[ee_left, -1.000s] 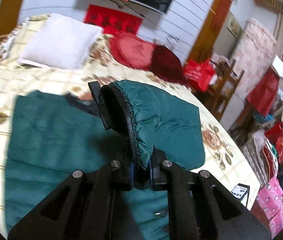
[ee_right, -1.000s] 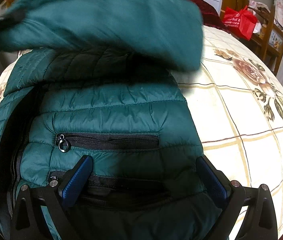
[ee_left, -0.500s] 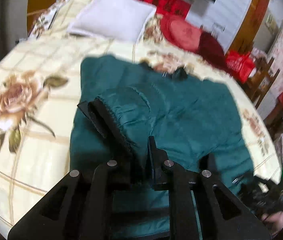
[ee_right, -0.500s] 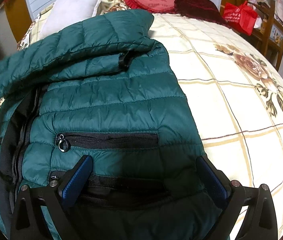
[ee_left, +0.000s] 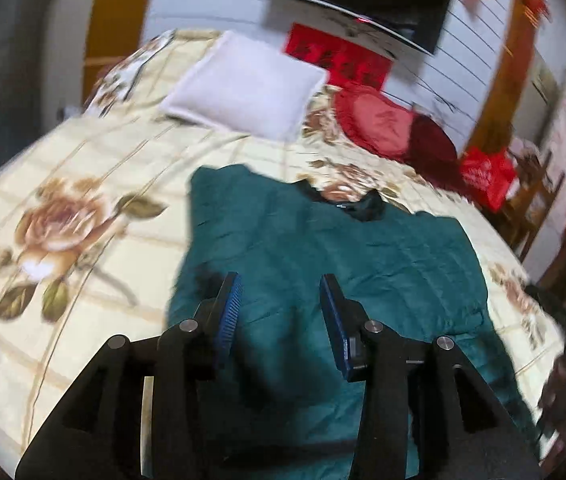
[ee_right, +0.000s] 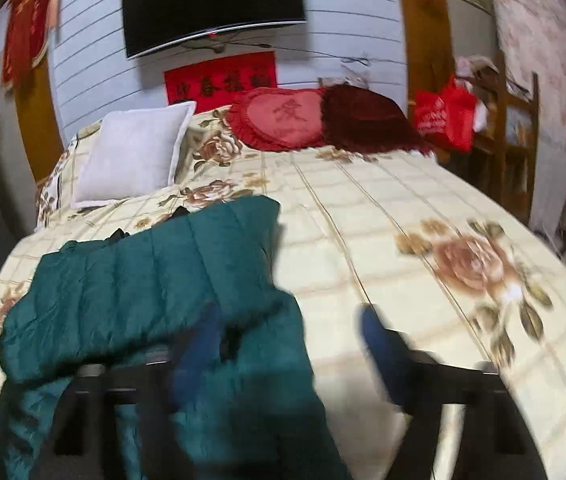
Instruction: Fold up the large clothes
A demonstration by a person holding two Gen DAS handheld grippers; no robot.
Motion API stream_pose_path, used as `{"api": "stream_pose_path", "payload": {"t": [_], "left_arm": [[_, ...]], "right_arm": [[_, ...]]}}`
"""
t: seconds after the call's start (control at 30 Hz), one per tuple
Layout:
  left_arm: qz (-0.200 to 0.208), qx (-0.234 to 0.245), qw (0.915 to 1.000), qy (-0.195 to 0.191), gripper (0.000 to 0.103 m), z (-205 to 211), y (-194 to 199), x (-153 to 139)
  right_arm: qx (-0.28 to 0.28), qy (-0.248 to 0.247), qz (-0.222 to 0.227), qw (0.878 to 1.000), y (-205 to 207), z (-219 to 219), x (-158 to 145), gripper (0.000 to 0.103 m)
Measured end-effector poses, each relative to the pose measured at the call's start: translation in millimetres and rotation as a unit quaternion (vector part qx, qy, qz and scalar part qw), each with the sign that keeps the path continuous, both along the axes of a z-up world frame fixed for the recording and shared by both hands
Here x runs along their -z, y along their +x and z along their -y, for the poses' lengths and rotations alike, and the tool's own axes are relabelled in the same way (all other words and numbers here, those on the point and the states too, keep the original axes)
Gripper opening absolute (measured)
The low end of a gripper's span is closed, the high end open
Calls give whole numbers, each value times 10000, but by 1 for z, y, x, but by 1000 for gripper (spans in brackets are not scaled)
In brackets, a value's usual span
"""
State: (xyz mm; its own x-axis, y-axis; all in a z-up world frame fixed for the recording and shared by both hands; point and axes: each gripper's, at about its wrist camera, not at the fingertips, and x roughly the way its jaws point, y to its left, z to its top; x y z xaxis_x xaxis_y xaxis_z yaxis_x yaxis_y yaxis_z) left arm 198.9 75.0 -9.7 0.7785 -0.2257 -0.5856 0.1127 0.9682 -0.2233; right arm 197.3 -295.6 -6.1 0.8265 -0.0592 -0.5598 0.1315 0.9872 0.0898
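A dark green padded jacket [ee_left: 323, 256] lies on the bed, with its sleeves laid across the body. My left gripper [ee_left: 279, 304] is open and empty, a little above the jacket's near left part. In the right wrist view the jacket [ee_right: 143, 288] fills the lower left. My right gripper [ee_right: 287, 344] is open and empty above the jacket's right edge; it is blurred by motion.
The bed has a cream floral quilt [ee_right: 423, 240]. A white pillow [ee_right: 135, 156], a red heart cushion [ee_right: 283, 116] and a dark red cushion [ee_right: 367, 120] lie at its head. A red bag [ee_right: 447, 116] and wooden furniture [ee_right: 515, 128] stand to the right.
My left gripper has let go of the sleeve, which now lies across the jacket, and has opened. My right gripper has lifted and drawn back from the jacket's hem.
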Motion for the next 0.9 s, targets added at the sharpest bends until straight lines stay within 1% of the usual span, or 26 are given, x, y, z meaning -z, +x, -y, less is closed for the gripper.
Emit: {"api": "stream_pose_path", "payload": {"t": [0.07,0.1,0.13,0.2,0.27,0.3,0.33,0.4,0.43,0.53,0.6,0.63,0.67,0.73,0.77,0.8,0.83,0.9], "left_arm": [[-55,123,9998,114,39,16,12,10],[-99,93,9998,153,39,17,15,15],[-241,-8,9995,221,39,18,22,25],[-744,-162,9969,215,39,15,39,50],[-1050,-155,9943,68,39,11,49,66],[-1097,-130,9939,8,39,10,51,70],[-1087,-118,9940,35,39,11,51,69],[-1063,-94,9941,169,40,16,50,68],[-1059,-76,9942,199,41,16,50,68],[-1055,-41,9944,93,42,14,48,69],[-1061,-37,9943,20,42,12,49,71],[-1054,-41,9944,7,42,12,49,71],[-1047,-50,9945,21,42,13,49,71],[-1037,-59,9946,83,42,15,48,70],[-1028,-59,9946,105,43,16,47,70],[-1020,-50,9947,131,44,18,46,70],[-1016,-31,9947,142,46,19,46,70],[-1004,5,9949,134,48,20,45,71]], "right_arm": [[-457,72,45,9989,22,-11,2,47],[-585,-30,-15,9983,33,-19,5,47],[-683,-160,-66,9975,44,-25,8,47],[-1018,-13,-181,9946,58,-30,20,47],[-942,-112,-529,9941,76,-30,42,47],[-926,-71,-772,9927,86,-27,54,47],[-1032,207,-1071,9887,96,-21,71,51],[-1078,632,-1054,9865,97,-9,80,54],[-1070,706,-1094,9857,98,-7,80,55],[-1072,472,-1145,9865,95,-16,79,60],[-986,433,-1180,9872,93,-18,72,60],[-866,470,-1000,9901,89,-18,59,60],[-837,516,-760,9922,86,-13,47,60],[-736,651,70,9951,82,-12,12,60],[-716,677,167,9950,86,-12,3,60],[-729,689,182,9948,100,-14,-5,60],[-763,640,98,9950,117,-19,-9,60],[-725,469,-179,9961,145,-24,-8,60]]}}
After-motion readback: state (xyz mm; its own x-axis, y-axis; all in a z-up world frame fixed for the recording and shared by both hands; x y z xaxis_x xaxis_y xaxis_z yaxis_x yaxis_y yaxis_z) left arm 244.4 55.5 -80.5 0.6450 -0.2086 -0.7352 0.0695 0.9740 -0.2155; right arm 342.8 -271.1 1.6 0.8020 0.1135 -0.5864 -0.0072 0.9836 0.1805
